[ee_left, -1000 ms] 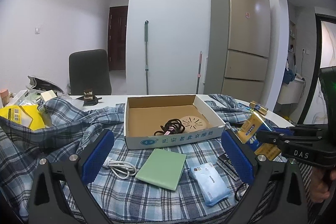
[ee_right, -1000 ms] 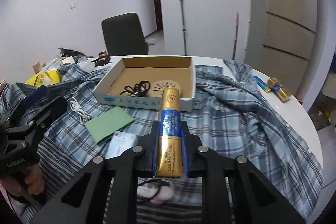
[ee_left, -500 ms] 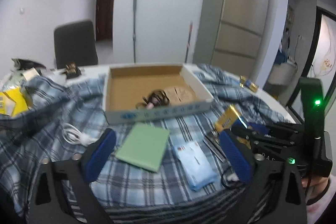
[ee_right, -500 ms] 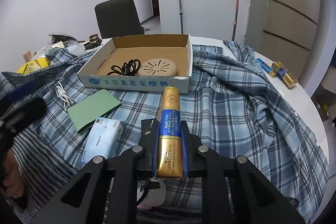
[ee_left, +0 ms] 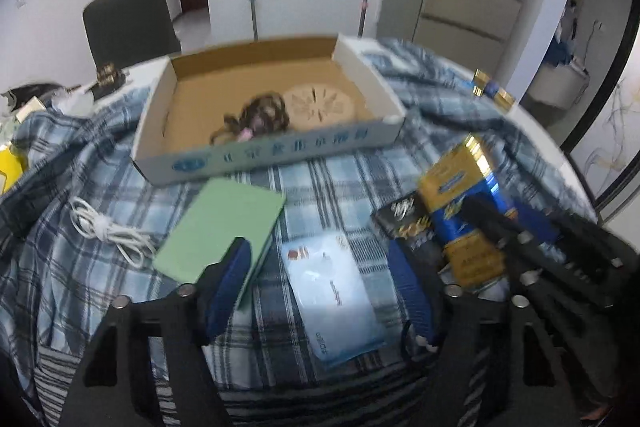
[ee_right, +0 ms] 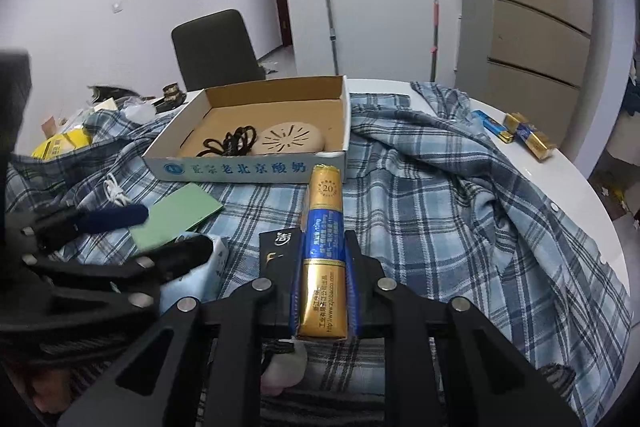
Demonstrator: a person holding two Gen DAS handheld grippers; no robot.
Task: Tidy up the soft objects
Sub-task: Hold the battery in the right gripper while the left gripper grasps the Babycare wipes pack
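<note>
My right gripper (ee_right: 322, 291), at the bottom centre of its frame, has its fingers pinching a gold and blue carton (ee_right: 325, 251) lengthwise. My left gripper (ee_left: 320, 283) hangs over the pale blue tissue pack (ee_left: 334, 295) in the lower middle of its frame; its fingers are closing with the pack between them, not yet pressing it. In the cardboard box (ee_left: 276, 151), upper centre, lie only 1 dark cord bundle (ee_left: 258, 119) and 1 round tan pad (ee_left: 320, 103). The green pad (ee_left: 220, 227), the white cable (ee_left: 108, 231) and a black packet (ee_left: 406, 219) lie loose on the plaid shirt (ee_right: 460, 211) over the bench, so I judge most of the sorting is left.
</note>
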